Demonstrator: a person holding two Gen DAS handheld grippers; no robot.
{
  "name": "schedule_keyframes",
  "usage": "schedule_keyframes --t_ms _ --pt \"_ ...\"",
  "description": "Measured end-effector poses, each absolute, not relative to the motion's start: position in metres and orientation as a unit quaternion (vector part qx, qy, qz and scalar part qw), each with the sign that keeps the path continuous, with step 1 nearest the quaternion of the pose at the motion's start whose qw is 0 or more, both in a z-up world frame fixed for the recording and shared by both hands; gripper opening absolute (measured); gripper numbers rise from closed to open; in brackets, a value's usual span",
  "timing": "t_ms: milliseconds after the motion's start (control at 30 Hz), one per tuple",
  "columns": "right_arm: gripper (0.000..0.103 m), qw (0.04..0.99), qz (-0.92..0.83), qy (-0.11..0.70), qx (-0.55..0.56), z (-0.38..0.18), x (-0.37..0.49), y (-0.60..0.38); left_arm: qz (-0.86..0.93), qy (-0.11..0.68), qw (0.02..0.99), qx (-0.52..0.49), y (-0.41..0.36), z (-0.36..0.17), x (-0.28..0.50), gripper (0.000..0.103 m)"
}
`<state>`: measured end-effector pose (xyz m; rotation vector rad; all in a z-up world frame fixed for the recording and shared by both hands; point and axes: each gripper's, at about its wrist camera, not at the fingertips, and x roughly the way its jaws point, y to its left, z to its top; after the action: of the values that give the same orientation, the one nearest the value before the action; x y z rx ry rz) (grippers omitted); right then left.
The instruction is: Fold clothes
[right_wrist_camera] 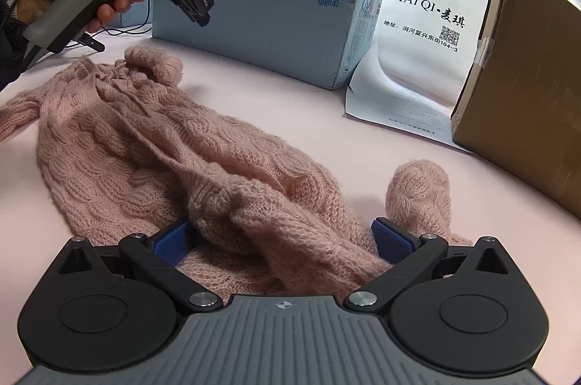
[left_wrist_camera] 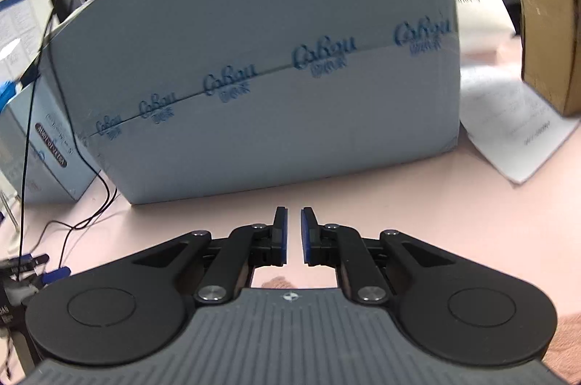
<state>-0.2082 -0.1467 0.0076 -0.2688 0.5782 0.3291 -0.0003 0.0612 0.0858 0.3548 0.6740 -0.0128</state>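
Fingers of R gripper [right_wrist_camera: 283,238] spread wide, sweater [right_wrist_camera: 152,145] bunched between, pads not pressing yet: staged for hem grab. L gripper [left_wrist_camera: 294,236] nearly together, empty, held off table [right_wrist_camera: 290,102], I'd guess repositioning.

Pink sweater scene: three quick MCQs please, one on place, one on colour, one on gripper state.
1. Where is the pink knit sweater?
A. inside the brown box
B. spread on the pink table
C. on top of the blue carton

2. What colour are the gripper pads?
A. blue
B. red
C. white

3. What is between the fingers of the left gripper?
A. a sleeve
B. a cable
C. nothing

Answers: 1 B, it lies rumpled on the table before the blue carton. 2 A, blue pads in both views. 3 C, its near-shut jaws have only bare table between them.
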Motion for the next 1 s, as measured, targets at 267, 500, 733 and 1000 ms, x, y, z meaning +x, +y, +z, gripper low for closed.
schedule_keyframes --t_ms 267,500,733,1000 --pt "0.103 0.936 0.161 0.283 -0.132 0.008 -0.208 -0.146 0.008 0.396 0.893 0.213 0.072 0.066 0.003 0.083" --pt "0.103 0.936 0.161 0.283 -0.132 0.008 -0.207 -0.146 0.037 0.417 0.884 0.205 0.087 0.061 0.003 0.042" --pt "0.103 0.936 0.160 0.283 -0.132 0.008 -0.208 -0.146 0.032 0.422 0.883 0.203 0.084 0.052 -0.001 0.007" --pt "0.103 0.936 0.160 0.284 -0.131 0.008 -0.208 -0.145 0.004 0.366 0.909 0.200 0.063 0.075 -0.008 0.005"
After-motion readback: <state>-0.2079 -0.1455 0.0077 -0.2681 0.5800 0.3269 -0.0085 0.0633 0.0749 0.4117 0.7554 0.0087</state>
